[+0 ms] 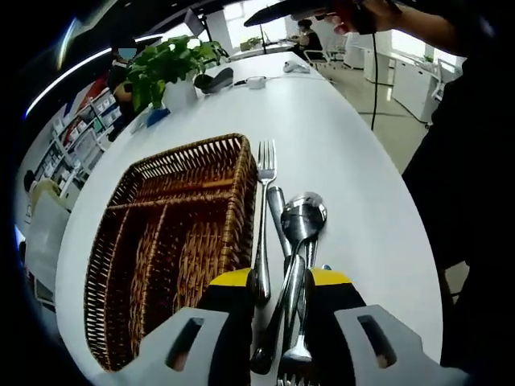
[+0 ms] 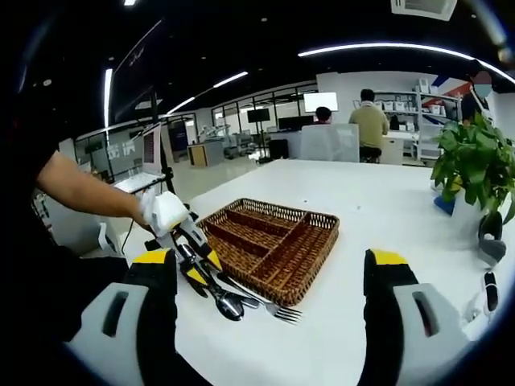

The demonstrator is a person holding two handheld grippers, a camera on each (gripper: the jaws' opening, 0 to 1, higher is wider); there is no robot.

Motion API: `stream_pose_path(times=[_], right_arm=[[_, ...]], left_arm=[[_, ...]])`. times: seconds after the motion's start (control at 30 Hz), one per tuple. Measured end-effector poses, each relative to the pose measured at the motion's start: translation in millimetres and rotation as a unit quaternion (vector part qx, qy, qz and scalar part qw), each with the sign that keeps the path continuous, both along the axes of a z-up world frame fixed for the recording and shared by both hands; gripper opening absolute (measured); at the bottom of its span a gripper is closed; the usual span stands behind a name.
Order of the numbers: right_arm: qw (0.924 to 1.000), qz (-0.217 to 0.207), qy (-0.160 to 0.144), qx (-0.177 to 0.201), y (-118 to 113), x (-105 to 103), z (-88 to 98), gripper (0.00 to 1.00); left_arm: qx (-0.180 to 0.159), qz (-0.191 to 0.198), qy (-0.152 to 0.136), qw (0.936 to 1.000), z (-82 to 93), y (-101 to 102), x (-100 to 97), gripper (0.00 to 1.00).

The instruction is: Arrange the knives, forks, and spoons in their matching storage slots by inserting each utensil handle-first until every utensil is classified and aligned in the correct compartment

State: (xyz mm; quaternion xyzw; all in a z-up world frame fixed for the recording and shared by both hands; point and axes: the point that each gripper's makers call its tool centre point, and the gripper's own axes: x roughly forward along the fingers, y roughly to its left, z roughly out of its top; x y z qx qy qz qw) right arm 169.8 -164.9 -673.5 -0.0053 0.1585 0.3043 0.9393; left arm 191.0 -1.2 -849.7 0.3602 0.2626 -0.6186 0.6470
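A brown wicker basket (image 1: pixel 169 241) (image 2: pixel 273 241) with long divided slots lies on the white table (image 1: pixel 362 177). Beside its right edge in the left gripper view lie a fork (image 1: pixel 264 209), a knife (image 1: pixel 276 211) and two spoons (image 1: pixel 303 215), close together. My left gripper (image 1: pixel 282 281) is low over their handles, jaws partly apart and straddling the spoon handles. In the right gripper view a gloved hand holds that gripper (image 2: pixel 193 261) over the utensils (image 2: pixel 241 304). My right gripper (image 2: pixel 269 265) hangs wide open above the table, nothing between its jaws.
A potted plant (image 1: pixel 169 64) (image 2: pixel 475 161) stands at the table's far end, with small dark devices (image 1: pixel 216 79) near it. A person's arm (image 2: pixel 88 189) reaches in from the left. The table edge runs close to the utensils (image 1: pixel 402 265). People sit at desks behind.
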Motion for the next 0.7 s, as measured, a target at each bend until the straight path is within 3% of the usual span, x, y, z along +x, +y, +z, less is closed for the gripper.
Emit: stream_pose_path(times=[0.47, 0.7], right_arm=[[1.0, -0.003, 0.004, 0.005, -1, -2, -2.3, 0.99], [1.0, -0.004, 0.004, 0.006, -2, -1, -2.2, 0.99]], left_arm=[[0.028, -0.017, -0.001, 0.9995, -14.4, 0, -2.1, 0.1], [0.025, -0.012, 0.017, 0.9995, -12.6, -1, -1.9, 0.1]])
